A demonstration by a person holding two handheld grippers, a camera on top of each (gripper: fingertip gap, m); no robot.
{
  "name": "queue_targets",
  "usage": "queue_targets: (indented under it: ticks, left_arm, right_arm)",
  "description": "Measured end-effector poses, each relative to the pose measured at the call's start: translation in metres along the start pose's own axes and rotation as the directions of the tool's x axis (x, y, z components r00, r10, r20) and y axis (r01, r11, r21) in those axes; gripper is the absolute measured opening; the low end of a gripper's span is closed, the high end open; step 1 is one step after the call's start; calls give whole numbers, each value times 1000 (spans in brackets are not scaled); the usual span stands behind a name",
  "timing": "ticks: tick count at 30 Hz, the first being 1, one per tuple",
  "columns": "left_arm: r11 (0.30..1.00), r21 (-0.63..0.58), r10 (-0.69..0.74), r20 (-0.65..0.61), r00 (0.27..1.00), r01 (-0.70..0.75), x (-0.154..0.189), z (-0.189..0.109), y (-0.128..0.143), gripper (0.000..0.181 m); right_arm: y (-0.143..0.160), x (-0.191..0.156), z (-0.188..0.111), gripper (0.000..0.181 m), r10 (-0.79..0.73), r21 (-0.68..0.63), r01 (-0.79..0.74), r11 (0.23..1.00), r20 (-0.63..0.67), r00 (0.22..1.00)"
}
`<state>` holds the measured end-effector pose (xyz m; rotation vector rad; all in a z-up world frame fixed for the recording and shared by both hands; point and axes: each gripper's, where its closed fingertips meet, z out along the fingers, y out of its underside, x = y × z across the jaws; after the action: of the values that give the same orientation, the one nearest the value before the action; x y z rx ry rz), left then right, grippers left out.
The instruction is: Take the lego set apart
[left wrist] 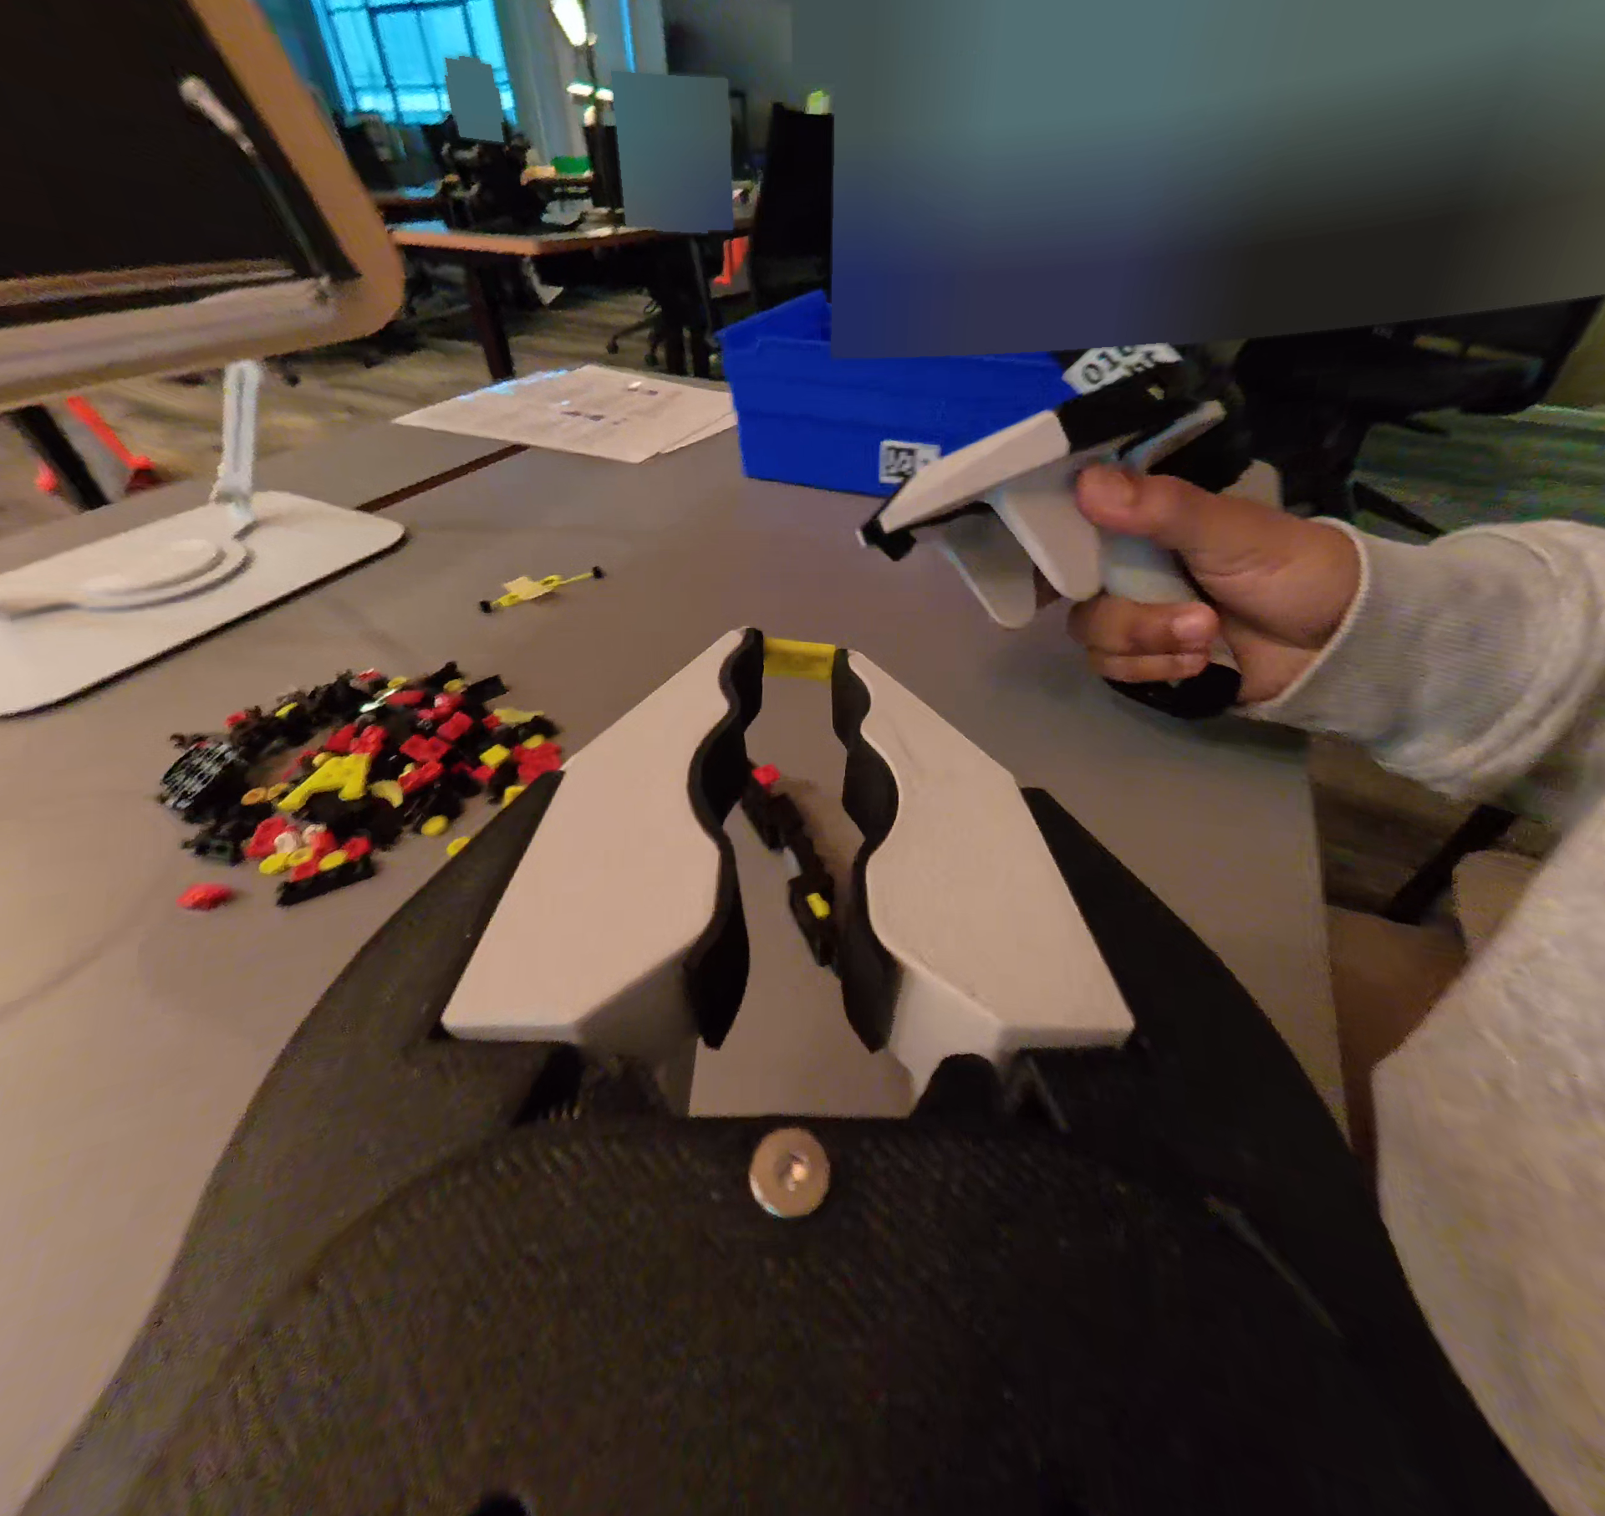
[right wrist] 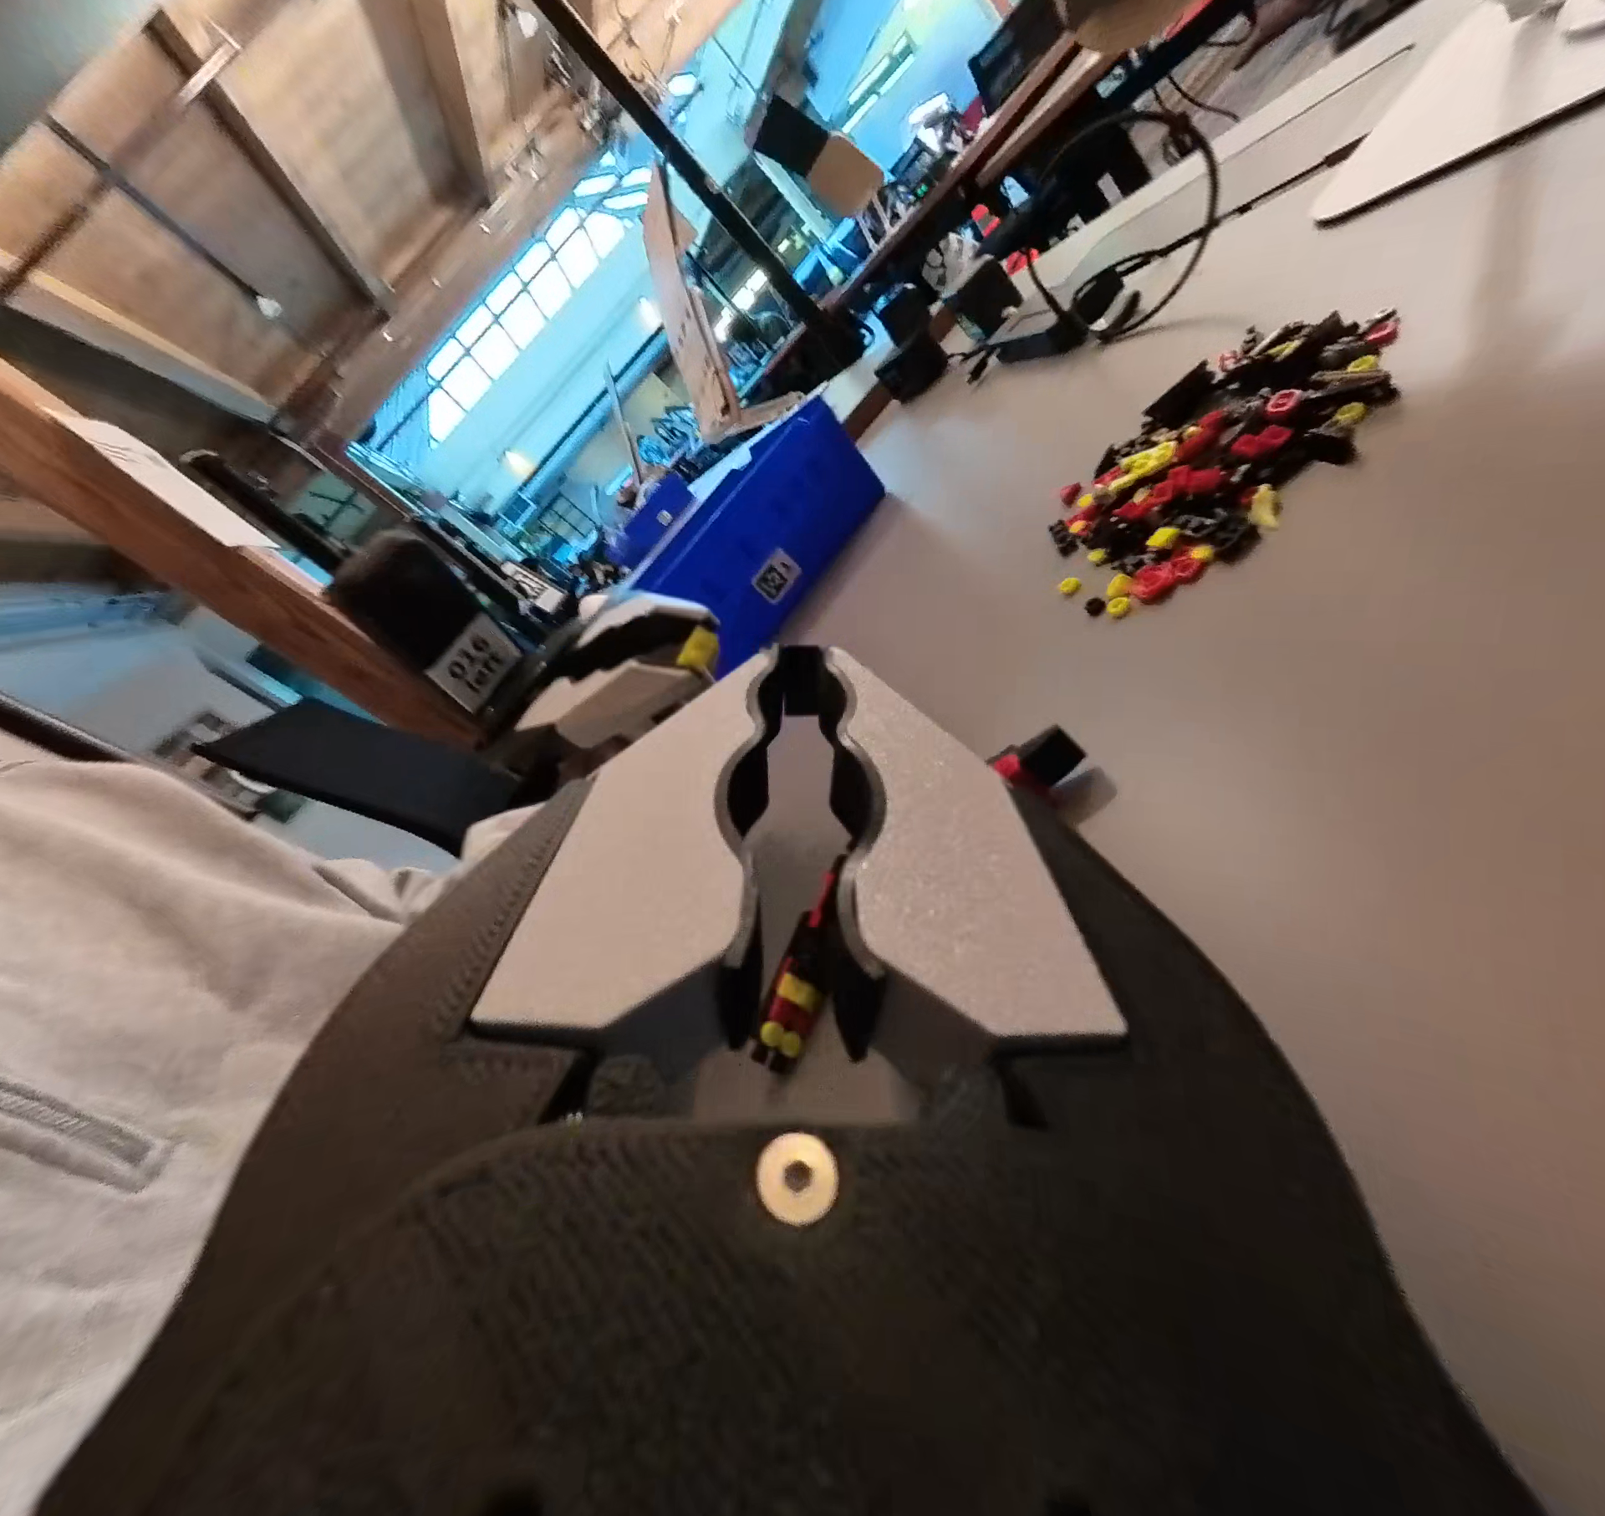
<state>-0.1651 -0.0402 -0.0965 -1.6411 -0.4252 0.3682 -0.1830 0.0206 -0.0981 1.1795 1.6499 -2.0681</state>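
Observation:
My left gripper (left wrist: 799,659) is shut on a small yellow lego piece (left wrist: 797,658) at its fingertips, above the grey table. It also shows in the right wrist view (right wrist: 686,658) with the yellow piece (right wrist: 696,649). A black, red and yellow lego assembly (left wrist: 790,857) lies on the table below its fingers, and shows in the right wrist view (right wrist: 790,996). My right gripper (right wrist: 799,684), held in a hand at the right (left wrist: 886,532), is shut on a small black piece (right wrist: 799,686), raised off the table.
A pile of loose black, red and yellow pieces (left wrist: 347,771) lies on the left, also in the right wrist view (right wrist: 1233,466). A small yellow axle part (left wrist: 538,588) lies farther back. A blue bin (left wrist: 868,414), papers (left wrist: 582,410) and a monitor base (left wrist: 174,562) stand behind. A red-and-black piece (right wrist: 1042,758) lies by the right fingers. The grippers' ends are close to 7 centimetres from one another.

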Motion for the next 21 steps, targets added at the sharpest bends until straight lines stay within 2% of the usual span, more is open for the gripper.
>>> queue_targets:
  ticks: [3,6,9,11,13,15,18,21]
  left_arm:
    - [993,-88,-77,81,994,84,-35,7,9,14]
    - [951,-221,-200,97,975,217,-75,24,28,15]
    - [917,-319,-190,176,966,238,-123,43,52,14]
    - [899,-366,-175,204,963,241,-142,55,62,15]
    - [890,-381,-173,227,958,251,-155,62,66,15]
    - [888,-370,-195,234,952,273,-160,66,65,15]
    - [892,-347,-214,238,947,289,-163,66,60,35]
    - [899,-349,-185,242,953,263,-165,62,57,53]
  right_arm:
    - [3,25,12,5,-65,-116,54,992,-97,993]
    - [-6,53,38,5,-264,-239,222,945,-162,951]
    - [-23,82,78,5,-371,-323,307,895,-159,915]
    - [-29,106,103,5,-409,-383,323,865,-169,897]
    - [-28,129,121,5,-430,-455,309,835,-190,883]
    - [-31,140,133,5,-439,-469,307,828,-203,875]
    - [-37,139,142,6,-429,-443,308,842,-205,880]
    - [-43,137,142,19,-433,-425,318,847,-207,877]
